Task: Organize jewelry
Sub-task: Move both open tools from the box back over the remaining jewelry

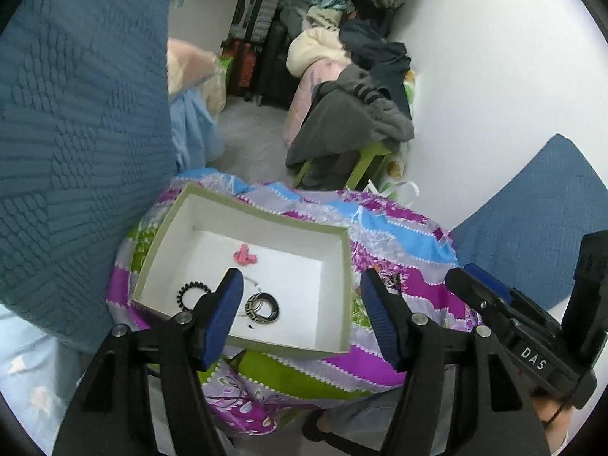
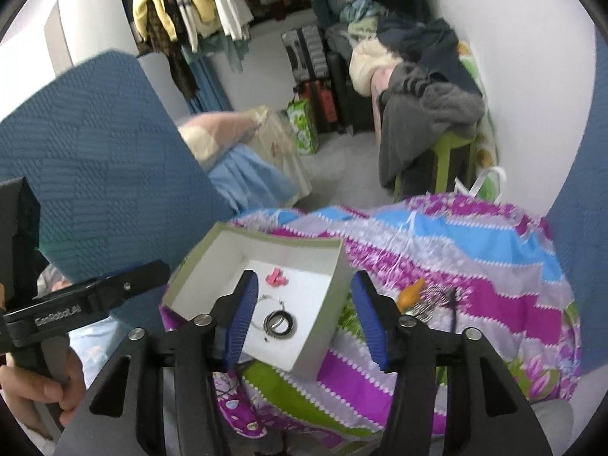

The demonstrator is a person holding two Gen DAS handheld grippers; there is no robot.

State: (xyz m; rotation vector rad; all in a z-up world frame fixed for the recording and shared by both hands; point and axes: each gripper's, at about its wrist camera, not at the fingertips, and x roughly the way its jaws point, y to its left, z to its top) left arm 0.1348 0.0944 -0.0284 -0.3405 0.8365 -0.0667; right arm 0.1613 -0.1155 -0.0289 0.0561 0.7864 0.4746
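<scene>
So the base is a lumpy bundle wrapped in striped purple, blue and green floral cloth [image 2: 475, 266]. An open white cardboard box [image 2: 212, 266] sits right on it, and over at 3 o'clock from the box there's an orange thing [image 2: 410, 294] lying next to some dark, tangled bits [image 2: 437, 298].

— Where does the left wrist view look from?
— From above and near, slanting down at the open white cardboard box with the green rim [image 1: 243, 281] on the striped purple-and-blue floral cloth [image 1: 399, 235].
— And the right wrist view?
— Also slanting down, from right of that box [image 2: 262, 288]. Both share the box, the cloth [image 2: 456, 235] and the clothes-heaped green stool [image 1: 364, 159] [image 2: 452, 144] beyond the box.
</scene>
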